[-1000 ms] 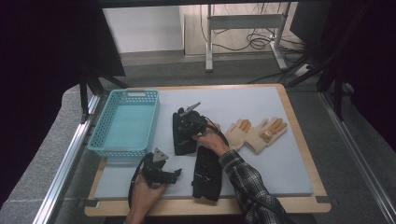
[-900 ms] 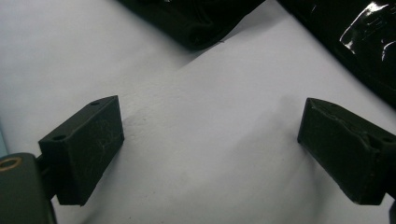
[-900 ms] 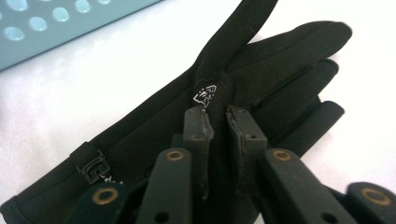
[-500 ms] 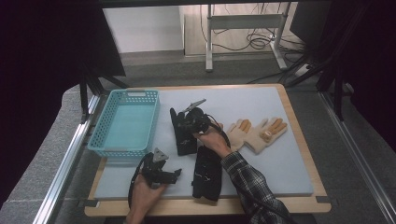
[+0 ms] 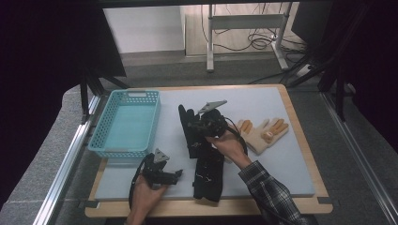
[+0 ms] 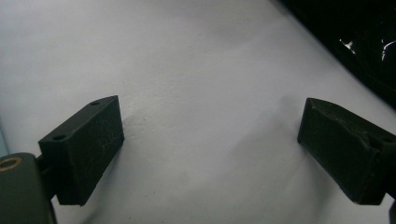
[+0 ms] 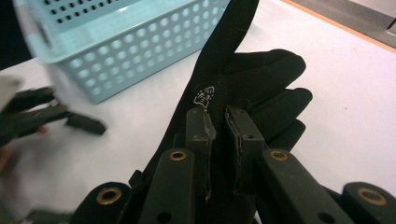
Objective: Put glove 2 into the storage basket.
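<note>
High view, your right gripper (image 5: 199, 123) lifting a black glove (image 5: 192, 133) mid-worktop (image 5: 291, 168) beside the blue basket (image 5: 126, 124), left gripper view, your fingers (image 6: 84, 149) spread above bare worktop, right gripper view, fingers (image 7: 201, 135) just closed, pinching that glove's fabric.

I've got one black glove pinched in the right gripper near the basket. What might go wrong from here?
1. The right gripper, whose jaws have just been closing, pinches only a thin fold of the black glove; it may slip out during the carry.
2. The glove's dangling fingers could catch the blue basket rim and drape over it rather than drop in.
3. The left gripper sits open on the mat beside the second black glove, close to the carry path.
</note>
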The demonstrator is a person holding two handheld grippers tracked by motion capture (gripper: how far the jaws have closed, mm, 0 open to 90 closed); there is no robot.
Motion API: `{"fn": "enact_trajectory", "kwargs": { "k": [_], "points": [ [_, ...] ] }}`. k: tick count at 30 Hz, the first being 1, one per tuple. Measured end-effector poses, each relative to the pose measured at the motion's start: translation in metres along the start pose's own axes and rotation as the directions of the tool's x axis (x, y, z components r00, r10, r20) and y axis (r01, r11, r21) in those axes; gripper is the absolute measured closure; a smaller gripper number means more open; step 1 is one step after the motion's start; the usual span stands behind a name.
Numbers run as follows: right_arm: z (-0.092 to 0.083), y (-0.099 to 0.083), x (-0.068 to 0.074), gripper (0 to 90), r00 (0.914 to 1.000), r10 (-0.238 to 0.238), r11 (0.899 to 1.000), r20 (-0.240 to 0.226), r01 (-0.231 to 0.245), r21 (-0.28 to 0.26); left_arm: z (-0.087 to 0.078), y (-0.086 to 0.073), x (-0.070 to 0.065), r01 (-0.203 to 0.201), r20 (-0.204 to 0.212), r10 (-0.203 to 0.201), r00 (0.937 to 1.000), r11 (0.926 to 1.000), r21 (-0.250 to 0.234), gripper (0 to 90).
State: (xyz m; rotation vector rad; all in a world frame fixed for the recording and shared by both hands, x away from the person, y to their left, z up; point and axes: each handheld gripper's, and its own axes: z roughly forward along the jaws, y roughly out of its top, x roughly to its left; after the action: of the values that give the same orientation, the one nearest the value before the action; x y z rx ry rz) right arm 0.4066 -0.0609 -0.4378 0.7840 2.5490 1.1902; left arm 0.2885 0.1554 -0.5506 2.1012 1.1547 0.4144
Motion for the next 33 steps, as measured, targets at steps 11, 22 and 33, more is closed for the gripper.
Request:
{"fn": "enact_trajectory", "kwargs": {
  "k": [11,22,33],
  "points": [
    [-0.049,-0.031,0.037,78.5,0.9999,0.001,1.0,0.016,-0.001,-0.014,0.0,0.0,0.0,0.006,0.001,-0.006,1.0,1.0,-0.003,7.2],
    [-0.048,-0.086,0.069,71.9,0.9991,0.038,0.999,0.019,-0.038,0.016,0.0,0.0,0.0,0.006,0.001,-0.006,1.0,1.0,0.0,7.2],
    [-0.048,-0.079,0.033,55.4,0.9964,0.071,0.997,0.046,-0.07,-0.015,0.0,0.0,-0.001,0.009,0.0,-0.009,1.0,0.9999,-0.006,7.2]
  ]
}}
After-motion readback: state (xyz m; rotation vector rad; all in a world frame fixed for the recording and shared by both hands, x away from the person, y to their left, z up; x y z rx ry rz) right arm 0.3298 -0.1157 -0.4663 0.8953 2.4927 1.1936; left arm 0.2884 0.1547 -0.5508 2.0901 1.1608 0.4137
